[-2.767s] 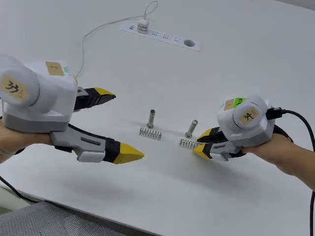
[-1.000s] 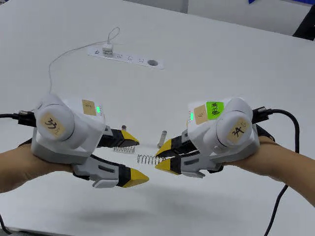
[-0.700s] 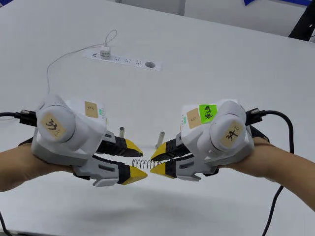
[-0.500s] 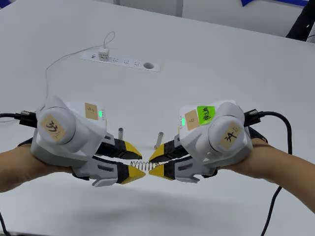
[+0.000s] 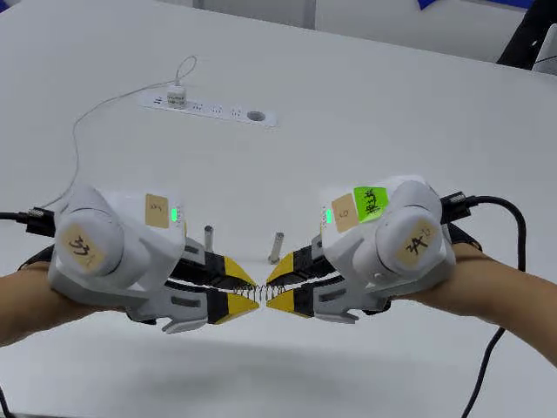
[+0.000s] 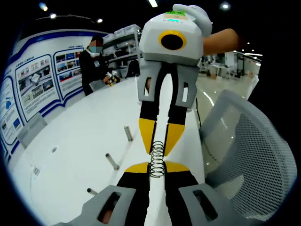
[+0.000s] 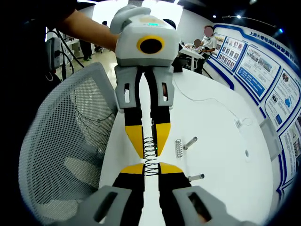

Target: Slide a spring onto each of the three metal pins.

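Observation:
A small coil spring hangs level above the white table, stretched between my two grippers. My right gripper is shut on its right end, my left gripper shut on its left end. In the left gripper view the spring runs from my own jaws up to the right gripper. Two metal pins stand upright just behind the tips; a third pin stands in the same row. Another spring lies on the table beside a pin.
A white power strip with a plug and a thin cable lies at the far left of the table. A grey mesh chair stands at the near table edge. A person stands far off.
The right gripper lifted the spring off the table. The left gripper moved in from the left and shut on the spring's free end. The head camera shifted.

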Demonstrator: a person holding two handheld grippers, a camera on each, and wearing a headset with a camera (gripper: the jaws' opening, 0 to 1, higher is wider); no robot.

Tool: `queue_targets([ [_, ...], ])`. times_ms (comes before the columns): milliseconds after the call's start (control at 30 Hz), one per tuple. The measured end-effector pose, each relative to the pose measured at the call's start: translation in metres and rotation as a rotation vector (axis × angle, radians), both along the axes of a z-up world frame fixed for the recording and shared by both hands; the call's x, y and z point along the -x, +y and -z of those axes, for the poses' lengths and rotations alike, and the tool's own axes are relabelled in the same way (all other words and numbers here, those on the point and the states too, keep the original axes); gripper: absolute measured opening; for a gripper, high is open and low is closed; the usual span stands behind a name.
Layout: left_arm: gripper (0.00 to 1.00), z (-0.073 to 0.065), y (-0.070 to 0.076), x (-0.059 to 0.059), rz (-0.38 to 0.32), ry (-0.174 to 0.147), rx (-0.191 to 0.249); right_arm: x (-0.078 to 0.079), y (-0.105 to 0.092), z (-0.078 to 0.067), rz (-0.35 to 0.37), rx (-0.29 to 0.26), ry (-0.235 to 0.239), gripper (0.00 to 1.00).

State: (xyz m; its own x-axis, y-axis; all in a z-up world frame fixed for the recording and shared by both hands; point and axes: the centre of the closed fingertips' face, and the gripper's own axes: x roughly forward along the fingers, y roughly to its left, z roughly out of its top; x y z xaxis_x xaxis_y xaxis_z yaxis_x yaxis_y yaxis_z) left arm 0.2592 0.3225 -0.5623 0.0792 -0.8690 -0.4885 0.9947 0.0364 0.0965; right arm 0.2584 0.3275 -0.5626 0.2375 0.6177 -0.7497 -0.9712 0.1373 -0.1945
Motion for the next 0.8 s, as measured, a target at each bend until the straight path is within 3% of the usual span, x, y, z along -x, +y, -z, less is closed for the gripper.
queue_targets([
  [200,0.1,-0.003,-0.002,-0.003,0.004,-0.018,0.013,-0.004,-0.005,-0.001,0.032,-0.047,0.012,0.17],
  [333,0.1,-0.004,-0.002,-0.003,0.008,-0.01,0.019,-0.006,-0.011,0.003,0.033,-0.039,0.01,0.14],
  [500,0.1,-0.006,-0.002,-0.001,0.018,-0.008,0.029,-0.002,-0.007,0.002,0.037,-0.074,0.042,0.12],
  [800,0.1,-0.002,-0.001,0.0,0.021,-0.03,-0.002,-0.001,-0.004,-0.009,0.007,-0.087,0.047,0.11],
])
